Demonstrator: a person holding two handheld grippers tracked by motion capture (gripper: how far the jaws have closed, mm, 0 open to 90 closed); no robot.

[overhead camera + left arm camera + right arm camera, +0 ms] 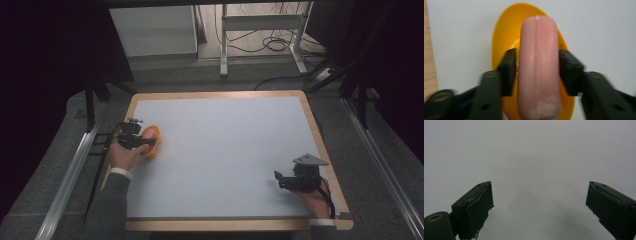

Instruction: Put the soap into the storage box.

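Observation:
A pink sausage (539,62) lies lengthwise on a yellow oval plate (501,37) on the white table top. My left gripper (537,72) straddles the sausage at mid-length, open, with a thin slit of plate showing between the left pad and the sausage; the right pad sits at its edge. In the high view the plate (156,142) and sausage (150,133) are at the table's left side, under the left gripper (146,141). My right gripper (279,180) rests near the front right corner, and in its own view the right gripper (539,205) is open over bare table.
The white table top (225,150) has a wooden rim, and the plate sits close to its left edge. Behind the table stand a desk frame (260,35) and loose cables on the floor. Metal rails run along both sides.

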